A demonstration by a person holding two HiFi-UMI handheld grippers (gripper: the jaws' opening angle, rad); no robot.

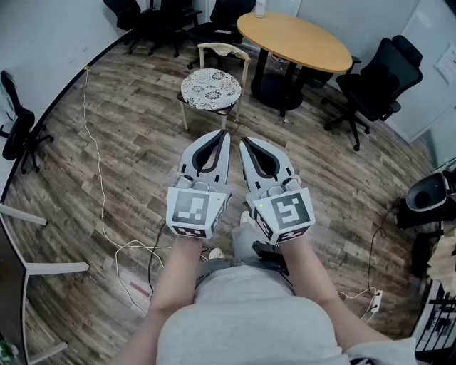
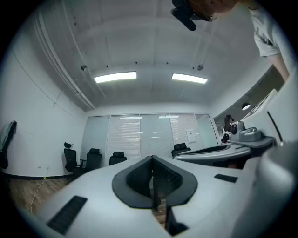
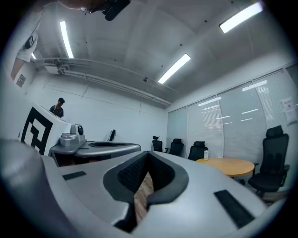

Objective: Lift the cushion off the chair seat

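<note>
A round white cushion with a dark lace pattern (image 1: 210, 89) lies on the seat of a small wooden chair (image 1: 244, 65), which stands on the wood floor ahead of me. Both grippers are held side by side in front of my body, well short of the chair and pointing toward it. The left gripper (image 1: 224, 135) has its jaws pressed together with nothing between them, as the left gripper view confirms (image 2: 152, 160). The right gripper (image 1: 242, 141) is also shut and empty (image 3: 148, 155). Neither touches the cushion.
A round wooden table (image 1: 296, 39) stands just behind the chair, with a bottle (image 1: 260, 7) on it. Black office chairs stand at the right (image 1: 377, 85), back left (image 1: 157, 18) and far left (image 1: 18, 132). A thin cable (image 1: 100, 185) runs across the floor at left.
</note>
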